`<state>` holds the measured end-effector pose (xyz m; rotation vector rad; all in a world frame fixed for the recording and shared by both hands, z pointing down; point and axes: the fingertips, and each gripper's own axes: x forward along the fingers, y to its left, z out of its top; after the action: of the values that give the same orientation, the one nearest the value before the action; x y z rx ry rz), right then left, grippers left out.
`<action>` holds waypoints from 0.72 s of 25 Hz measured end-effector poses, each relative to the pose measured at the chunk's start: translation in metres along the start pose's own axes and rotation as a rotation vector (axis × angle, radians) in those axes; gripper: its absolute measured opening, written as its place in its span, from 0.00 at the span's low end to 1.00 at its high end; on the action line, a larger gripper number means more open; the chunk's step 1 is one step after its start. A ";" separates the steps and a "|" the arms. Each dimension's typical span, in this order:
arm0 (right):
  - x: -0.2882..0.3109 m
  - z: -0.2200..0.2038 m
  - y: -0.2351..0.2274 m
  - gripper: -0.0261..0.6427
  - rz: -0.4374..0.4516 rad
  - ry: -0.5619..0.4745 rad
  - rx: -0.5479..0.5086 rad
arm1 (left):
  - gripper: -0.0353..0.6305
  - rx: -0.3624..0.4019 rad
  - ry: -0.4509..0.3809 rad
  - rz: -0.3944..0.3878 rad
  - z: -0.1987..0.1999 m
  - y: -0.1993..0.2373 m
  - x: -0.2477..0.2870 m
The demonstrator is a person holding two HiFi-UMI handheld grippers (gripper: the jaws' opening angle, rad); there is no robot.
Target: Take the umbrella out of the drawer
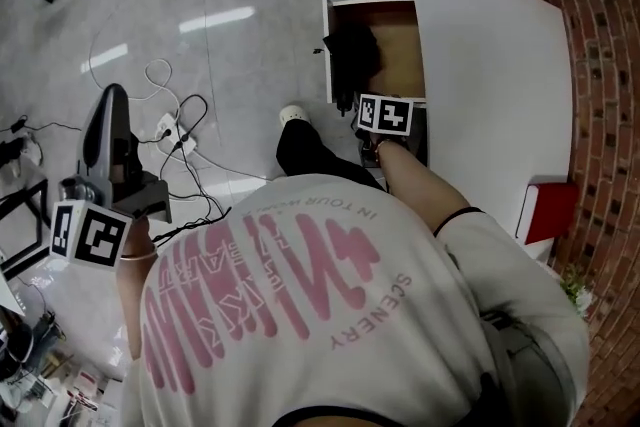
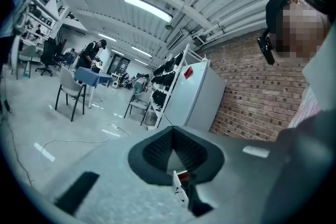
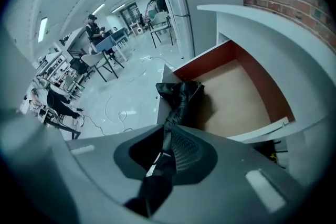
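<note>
1. Right claw (image 3: 169,136) is tipped down into the drawer (image 3: 236,92), jaws cracked a sliver apart, not biting anything yet.
2. Umbrella (image 3: 182,97) is dead ahead, near end right at the tips, long axis running away along the drawer's white outer panel (image 3: 164,93).
3. Left claw (image 2: 173,144) is clenched and empty, well off to the side, so right's nearer.
4. Drawer's other half is bare. I'd lift straight up, away from the table top (image 1: 490,65).
</note>
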<state>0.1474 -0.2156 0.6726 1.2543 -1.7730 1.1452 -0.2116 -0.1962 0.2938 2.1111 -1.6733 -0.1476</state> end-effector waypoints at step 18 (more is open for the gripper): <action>0.080 0.059 -0.026 0.39 0.011 0.116 0.069 | 0.06 0.010 -0.013 0.207 0.025 0.030 0.007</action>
<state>0.1450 -0.3027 0.7274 1.1942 -1.6701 1.2692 -0.2451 -0.2151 0.2849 1.9319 -1.8907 -0.0894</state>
